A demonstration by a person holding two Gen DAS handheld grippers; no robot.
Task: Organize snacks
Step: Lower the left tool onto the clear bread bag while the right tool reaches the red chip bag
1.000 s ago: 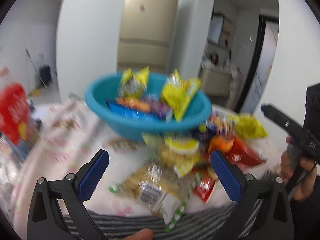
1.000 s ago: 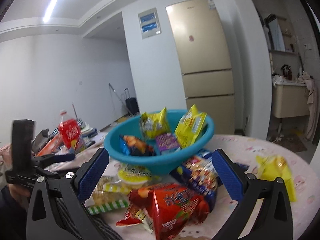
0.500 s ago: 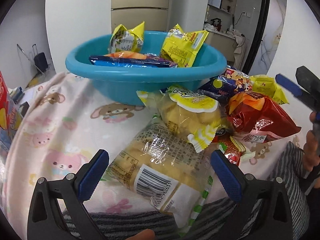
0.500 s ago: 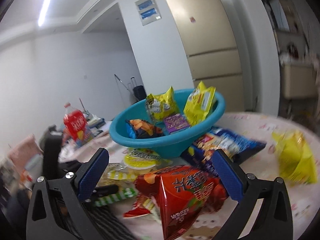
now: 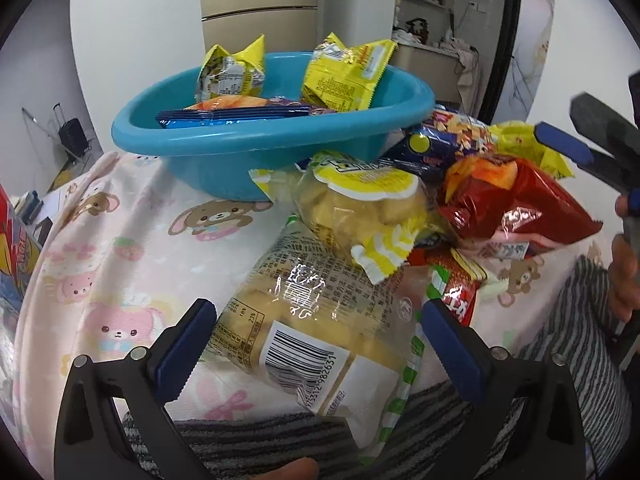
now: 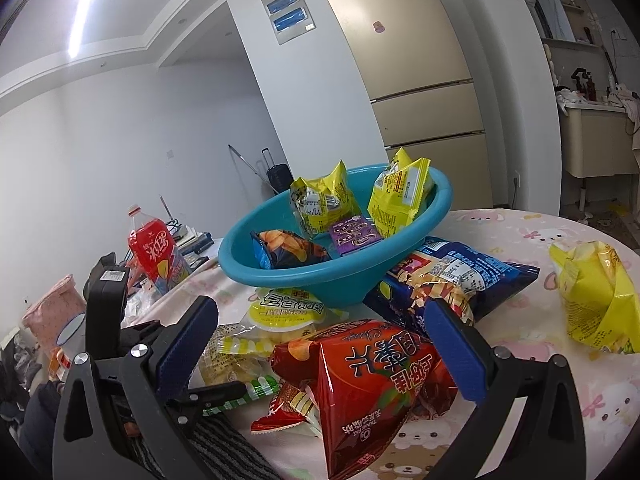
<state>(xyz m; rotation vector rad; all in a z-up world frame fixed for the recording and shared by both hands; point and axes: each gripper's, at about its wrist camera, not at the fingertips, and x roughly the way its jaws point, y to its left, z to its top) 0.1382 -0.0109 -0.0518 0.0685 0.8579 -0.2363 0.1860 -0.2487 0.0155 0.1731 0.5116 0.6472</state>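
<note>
A blue basin [image 5: 276,140] on the bear-print tablecloth holds several snack packs, two of them yellow. In front of it is a pile: a clear biscuit bag [image 5: 316,320] with a barcode, a yellow-capped bag [image 5: 360,196], a red chip bag [image 5: 512,204] and a dark blue bag [image 5: 436,140]. My left gripper [image 5: 318,354] is open, with the clear bag's near end between its fingers. My right gripper [image 6: 322,350] is open just above the red chip bag [image 6: 372,384], in front of the basin [image 6: 340,276]. A loose yellow bag [image 6: 596,300] lies to the right.
A red drink bottle [image 6: 158,252] stands at the table's left side among clutter. A striped cloth [image 5: 256,444] covers the near table edge. The right gripper [image 5: 580,148] and a hand show at the right of the left wrist view. A fridge [image 6: 416,76] stands behind.
My left gripper has dropped and moved in until the clear biscuit bag lies between its fingers. My right gripper has shifted slightly toward the red chip bag. Both have stayed open.
</note>
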